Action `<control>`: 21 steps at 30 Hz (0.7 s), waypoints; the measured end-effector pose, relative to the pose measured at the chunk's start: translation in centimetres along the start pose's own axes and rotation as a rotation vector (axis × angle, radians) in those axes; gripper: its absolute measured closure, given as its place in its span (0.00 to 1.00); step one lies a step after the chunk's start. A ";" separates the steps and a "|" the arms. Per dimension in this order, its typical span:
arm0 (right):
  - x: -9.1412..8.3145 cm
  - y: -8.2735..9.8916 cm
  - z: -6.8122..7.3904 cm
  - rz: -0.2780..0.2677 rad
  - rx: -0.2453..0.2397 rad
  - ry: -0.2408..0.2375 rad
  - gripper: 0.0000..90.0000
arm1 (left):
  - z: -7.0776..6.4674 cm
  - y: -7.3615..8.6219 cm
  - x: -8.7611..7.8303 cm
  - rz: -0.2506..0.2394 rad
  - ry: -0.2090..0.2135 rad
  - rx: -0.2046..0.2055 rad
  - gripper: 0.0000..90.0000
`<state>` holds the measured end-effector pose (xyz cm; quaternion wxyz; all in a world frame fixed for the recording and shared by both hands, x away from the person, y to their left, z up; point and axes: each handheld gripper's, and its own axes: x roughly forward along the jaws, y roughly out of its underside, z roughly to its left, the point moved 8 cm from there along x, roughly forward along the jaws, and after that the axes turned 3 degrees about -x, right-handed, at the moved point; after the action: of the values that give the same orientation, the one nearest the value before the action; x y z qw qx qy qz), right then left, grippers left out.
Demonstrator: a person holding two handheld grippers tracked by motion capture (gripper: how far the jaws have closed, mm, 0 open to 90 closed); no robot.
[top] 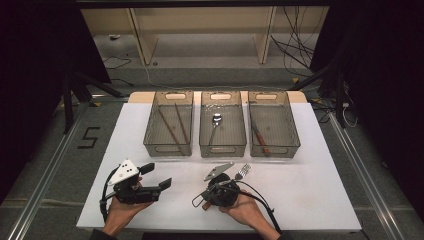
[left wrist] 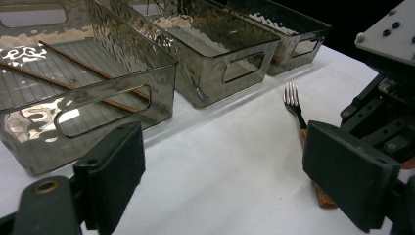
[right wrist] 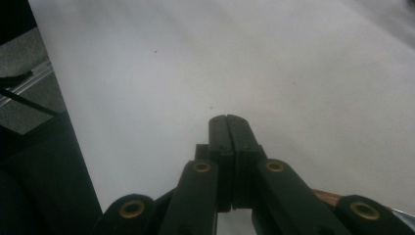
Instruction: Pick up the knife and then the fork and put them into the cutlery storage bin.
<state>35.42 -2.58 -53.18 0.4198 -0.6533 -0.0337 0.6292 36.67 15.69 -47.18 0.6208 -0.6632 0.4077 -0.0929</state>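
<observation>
The right gripper (top: 200, 200) has its jaws pressed together over the fork's (top: 242, 171) wooden handle on the white surface (top: 310, 190); the left gripper (top: 159, 176) rests wide apart nearby.

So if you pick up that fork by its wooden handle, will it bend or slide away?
Probably not bend: the fork has metal tines and a wooden handle, so it looks stiff. It lies flat on the smooth white table, so a nudge would likely slide or spin it rather than roll it. It is thin and low, so it may be fiddly to grab.
</observation>
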 end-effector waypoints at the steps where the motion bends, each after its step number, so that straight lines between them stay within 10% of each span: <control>1: 0.1 0.1 0.1 0.005 -0.001 0.002 1.00 | 0.0 0.0 0.0 0.000 0.000 0.000 0.17; 21: 0.2 0.6 -0.8 0.047 -0.010 0.007 1.00 | 0.0 0.0 0.0 0.002 0.001 -0.002 0.17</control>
<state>35.85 -3.20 -53.81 0.4018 -0.6583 -0.0200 0.6363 36.66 15.63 -47.20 0.6202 -0.6633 0.4086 -0.0921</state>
